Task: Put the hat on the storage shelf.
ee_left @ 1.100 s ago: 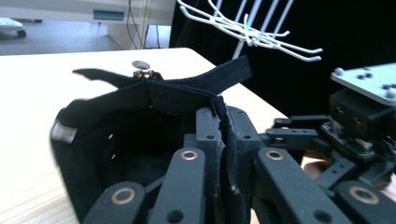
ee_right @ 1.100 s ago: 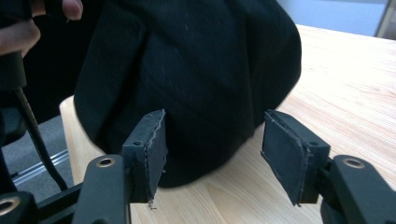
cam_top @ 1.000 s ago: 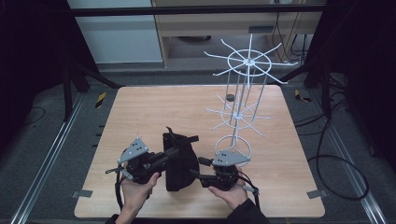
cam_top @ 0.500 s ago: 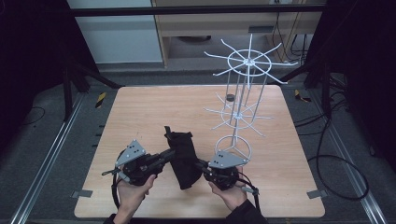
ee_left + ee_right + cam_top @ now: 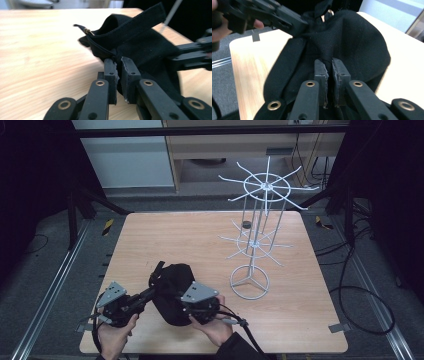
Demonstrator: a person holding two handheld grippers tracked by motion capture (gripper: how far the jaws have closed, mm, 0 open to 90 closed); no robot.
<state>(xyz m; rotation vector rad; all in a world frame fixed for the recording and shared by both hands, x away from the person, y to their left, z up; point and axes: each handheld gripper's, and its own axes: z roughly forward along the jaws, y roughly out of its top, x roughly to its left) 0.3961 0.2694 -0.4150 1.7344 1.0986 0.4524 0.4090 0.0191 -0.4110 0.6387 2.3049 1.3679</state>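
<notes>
Left gripper [image 5: 150,294] and right gripper [image 5: 329,66] both clamp soft black fabric cap [image 5: 172,292], jaws pinching cloth, on wooden counter [image 5: 200,240] near white wire rack [image 5: 257,240].

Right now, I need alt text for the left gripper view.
The left gripper has its black fingers shut on a fold of a black cap, its strap looping above. The cap rests on a light wooden table; the right gripper reaches in opposite.
</notes>
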